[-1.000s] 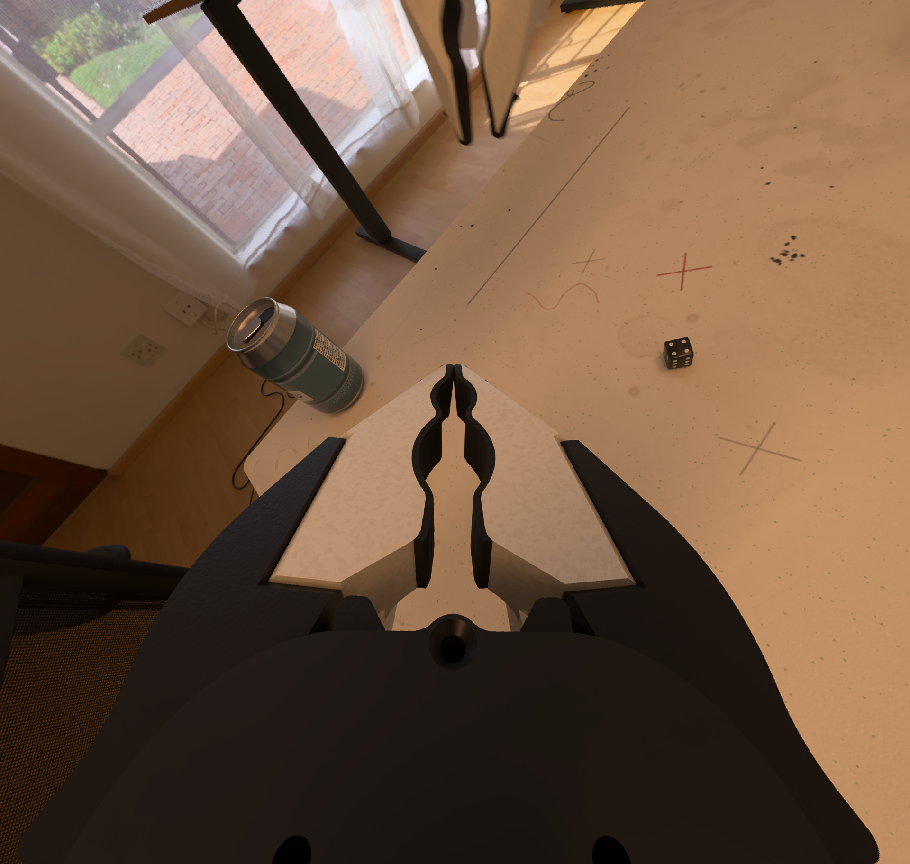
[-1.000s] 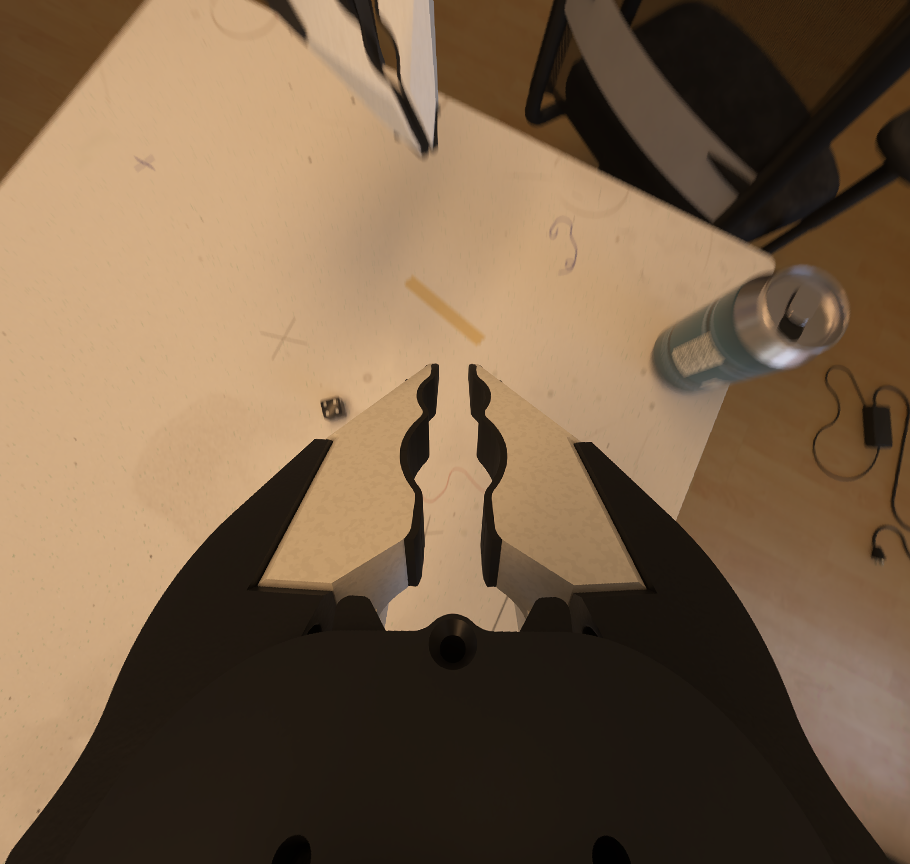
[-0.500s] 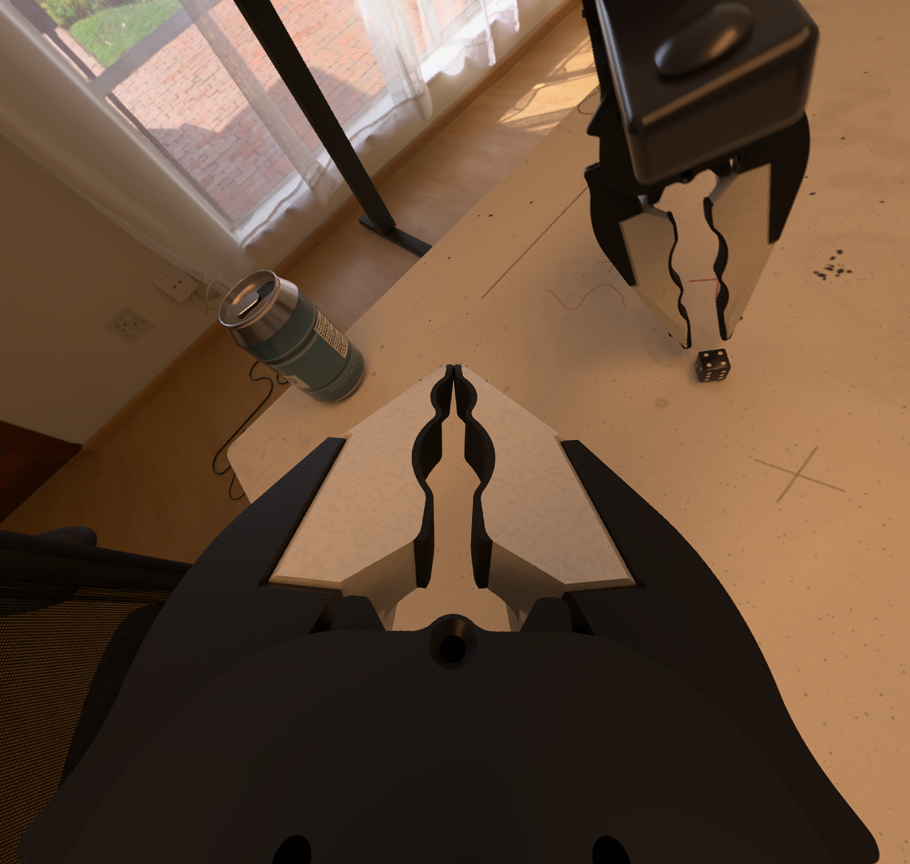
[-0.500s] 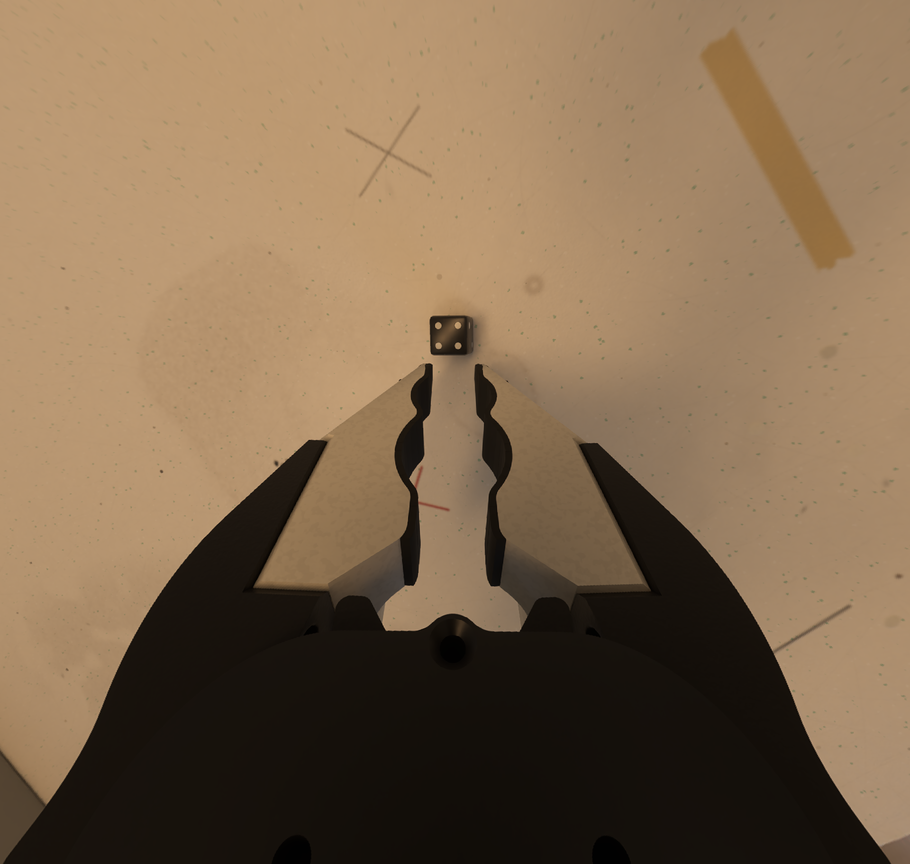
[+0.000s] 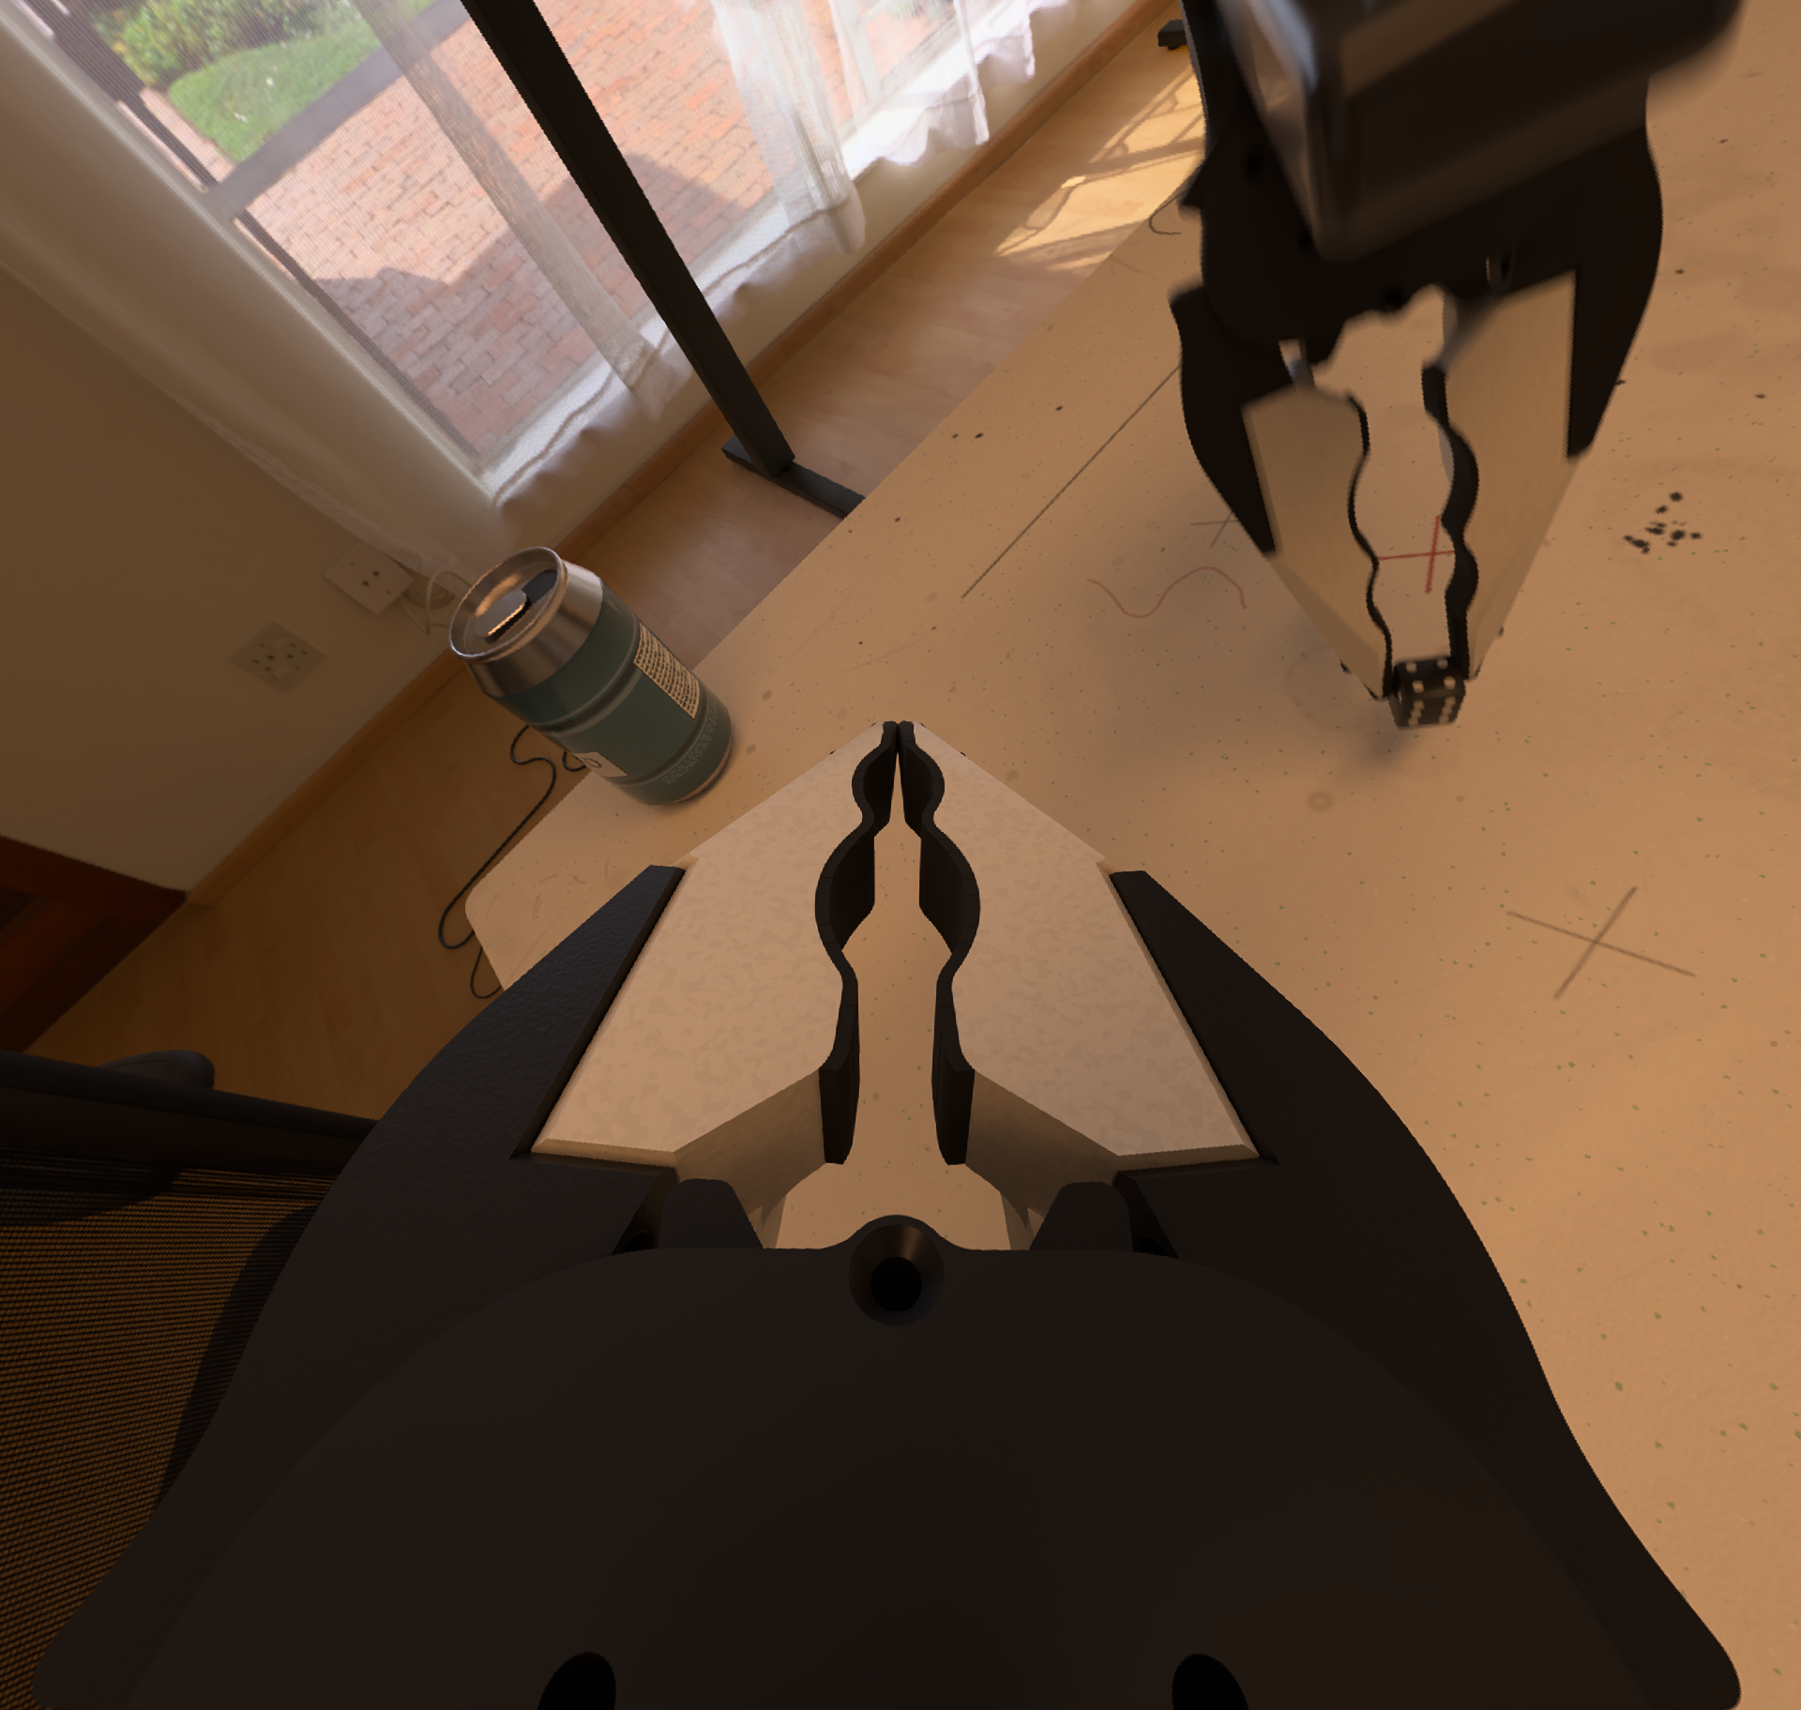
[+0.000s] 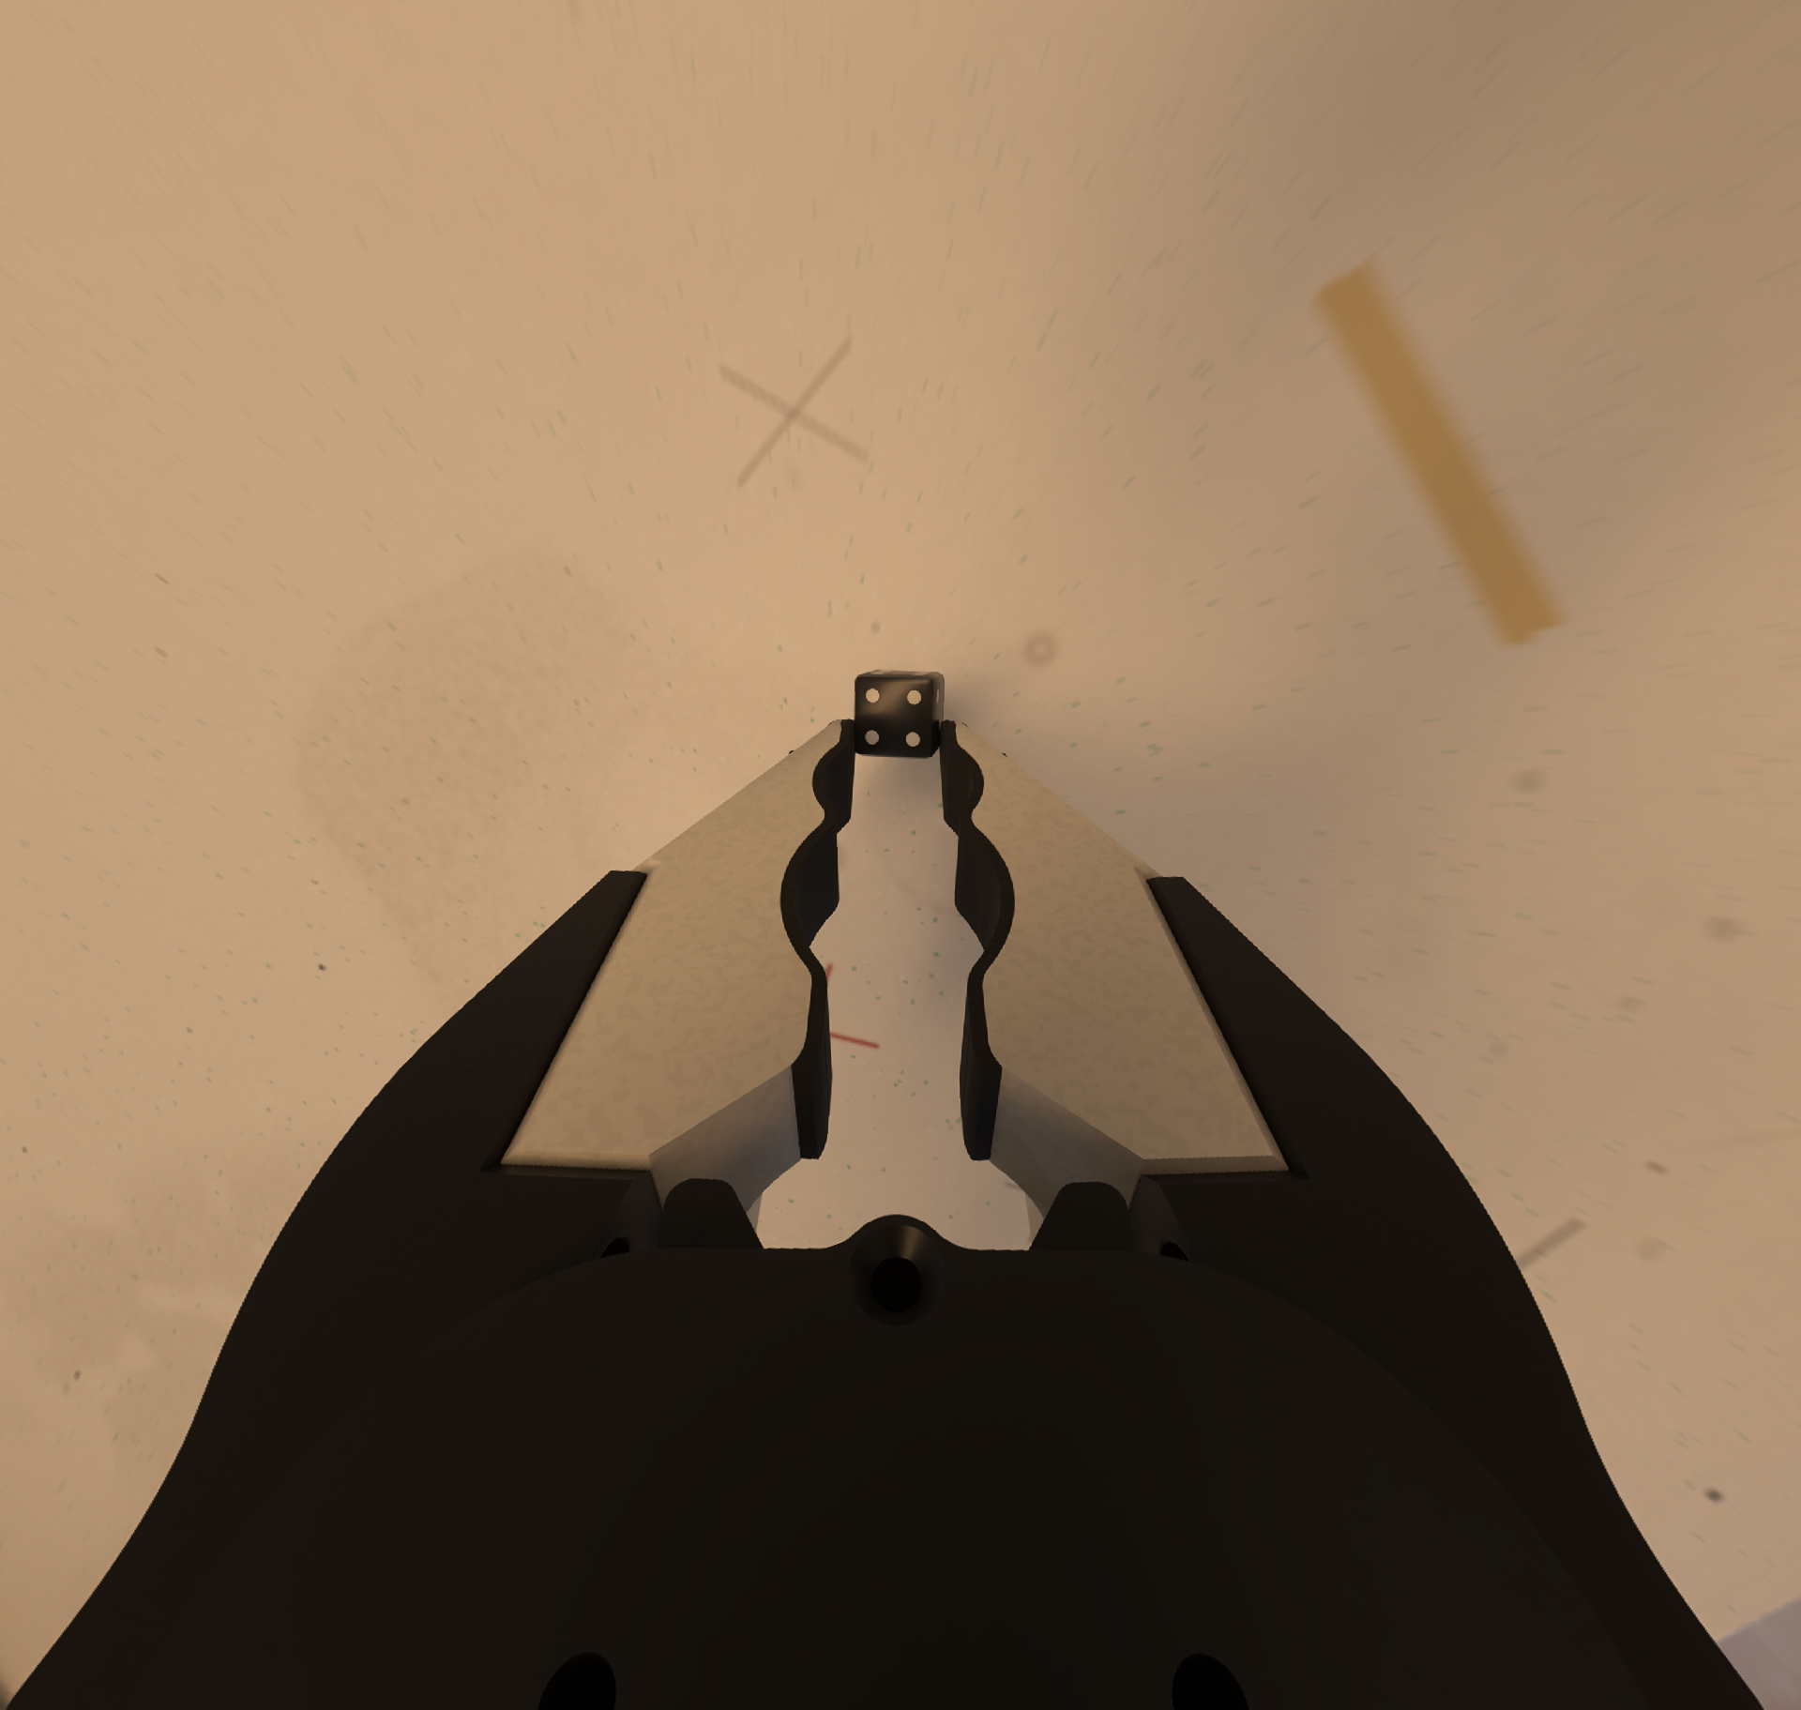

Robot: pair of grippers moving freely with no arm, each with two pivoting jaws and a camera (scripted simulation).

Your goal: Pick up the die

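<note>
My right gripper [image 6: 895, 726] points down at pale speckled tabletop [image 6: 390, 250], fingertips flanking small black die with white pips [image 6: 899, 714]; jaws narrow, pads at die's sides, contact looks made but firm grip unclear. Die sits on tabletop, four-pip face toward my right camera. Grey pencilled cross [image 6: 794, 411] beyond die; tan tape strip [image 6: 1437, 455] farther right of die. My left gripper [image 5: 899, 730] hovers well apart from die [image 5: 1425, 689], tips pressed together, empty. Teal metal can [image 5: 599, 679] lies tilted at table corner, far left of die.
</note>
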